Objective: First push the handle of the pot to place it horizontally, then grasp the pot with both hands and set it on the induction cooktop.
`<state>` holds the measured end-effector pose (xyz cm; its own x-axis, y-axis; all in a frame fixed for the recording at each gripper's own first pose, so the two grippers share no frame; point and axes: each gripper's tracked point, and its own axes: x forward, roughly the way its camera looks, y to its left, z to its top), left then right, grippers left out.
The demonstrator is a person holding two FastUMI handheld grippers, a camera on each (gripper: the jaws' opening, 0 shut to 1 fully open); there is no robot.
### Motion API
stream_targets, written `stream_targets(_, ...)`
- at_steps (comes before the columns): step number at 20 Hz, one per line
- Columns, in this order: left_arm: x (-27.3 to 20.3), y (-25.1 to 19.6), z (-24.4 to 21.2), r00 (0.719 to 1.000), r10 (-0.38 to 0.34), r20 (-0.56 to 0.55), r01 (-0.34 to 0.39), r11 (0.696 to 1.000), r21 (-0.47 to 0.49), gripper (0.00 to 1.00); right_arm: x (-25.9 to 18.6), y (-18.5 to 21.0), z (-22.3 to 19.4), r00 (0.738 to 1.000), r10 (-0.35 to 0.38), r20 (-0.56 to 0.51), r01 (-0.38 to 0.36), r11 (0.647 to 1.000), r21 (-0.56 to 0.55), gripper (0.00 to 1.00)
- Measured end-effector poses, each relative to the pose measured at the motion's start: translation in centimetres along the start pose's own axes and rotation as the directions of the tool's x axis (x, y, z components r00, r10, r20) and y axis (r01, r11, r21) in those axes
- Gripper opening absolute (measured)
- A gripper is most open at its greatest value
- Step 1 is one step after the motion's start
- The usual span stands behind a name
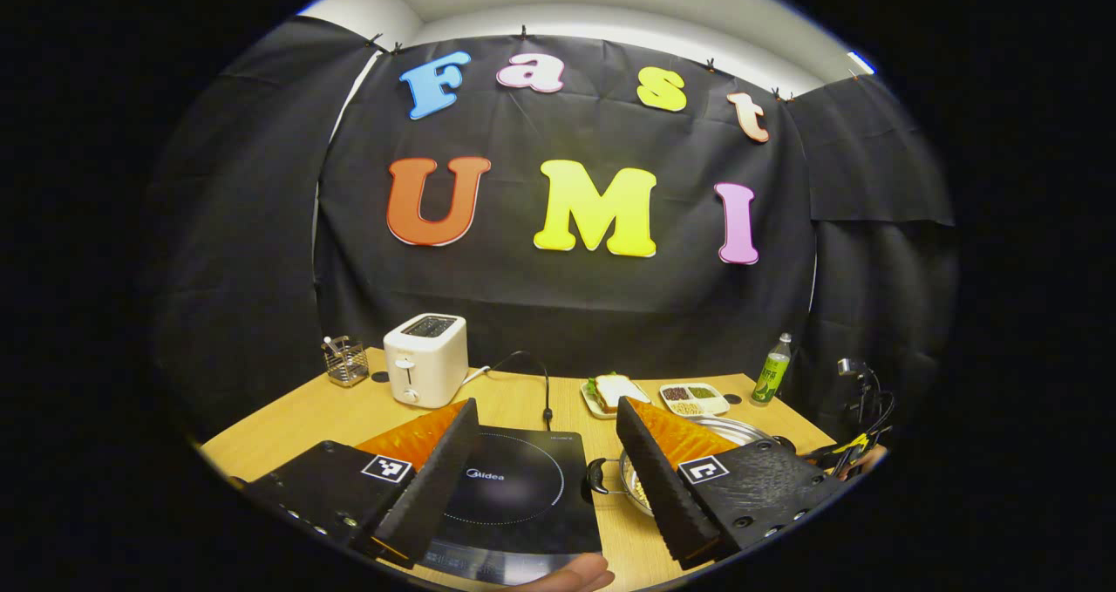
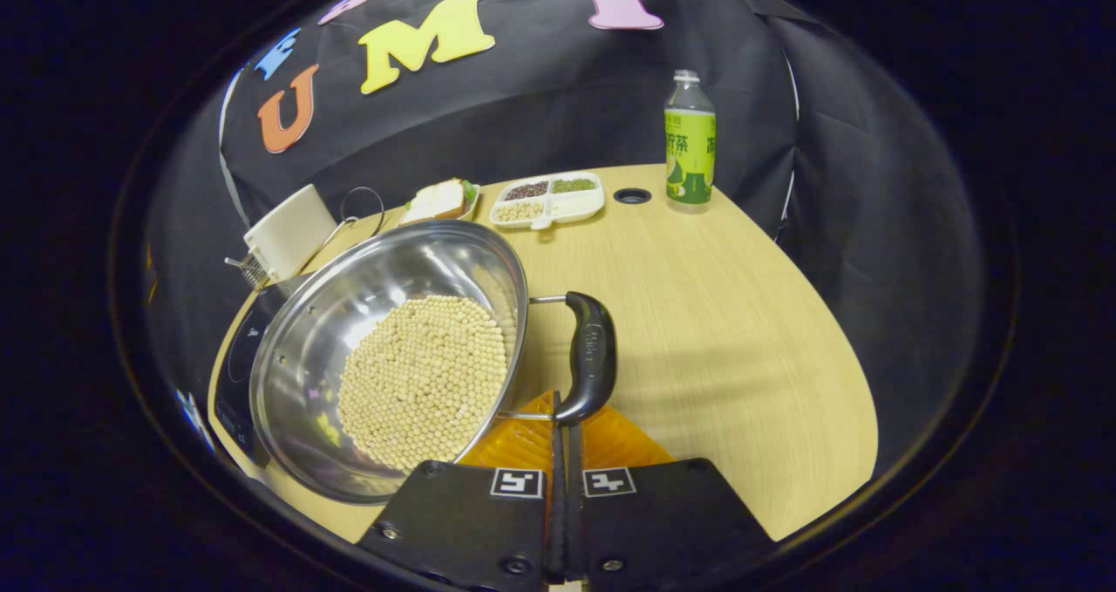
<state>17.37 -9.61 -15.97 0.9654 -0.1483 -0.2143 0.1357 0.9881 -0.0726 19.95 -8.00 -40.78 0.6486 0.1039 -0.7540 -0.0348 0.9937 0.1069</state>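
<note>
Right tool (image 2: 562, 435) closed, fingers pressed together with nothing between them, tips just under the pot (image 2: 384, 357) handle (image 2: 590, 357). Pot on table (image 2: 715, 330), holding soybeans (image 2: 423, 378), beside induction cooktop (image 1: 514, 487). Left tool (image 1: 549, 452) open, above cooktop.

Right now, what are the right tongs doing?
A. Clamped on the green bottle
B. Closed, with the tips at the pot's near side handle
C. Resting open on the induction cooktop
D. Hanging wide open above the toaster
B: in the right gripper view the right tongs are shut, tips at the black side handle of the pot of beans.
</note>
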Motion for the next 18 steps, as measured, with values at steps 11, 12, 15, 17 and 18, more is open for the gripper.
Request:
stream_targets(11,5.2,-2.8,-7.6,0.977,-0.04,-0.209,0.042,0.999,0.004,0.95,-5.5,-1.2,4.3,0.978,-0.104,0.181,0.119,0.99,-0.071,0.74)
stream_targets(12,5.4,-3.3,-8.2,0.974,-0.042,-0.224,0.043,0.999,0.002,0.95,-5.7,-1.0,4.5,0.977,-0.1,0.186,0.115,0.991,-0.071,0.78)
stream_targets(15,6.3,-4.6,-9.9,0.961,-0.049,-0.271,0.05,0.999,-0.001,0.95,-5.7,-0.3,5.3,0.979,-0.081,0.185,0.097,0.992,-0.078,0.83)
stream_targets(17,6.9,-5.4,-11.1,0.952,-0.048,-0.302,0.053,0.999,0.011,0.95,-4.8,0.0,5.6,0.981,-0.079,0.179,0.098,0.991,-0.096,0.83)
stream_targets(18,7.1,-5.8,-11.8,0.945,-0.05,-0.323,0.059,0.998,0.016,0.95,-4.1,0.1,5.6,0.982,-0.075,0.172,0.094,0.99,-0.102,0.83)
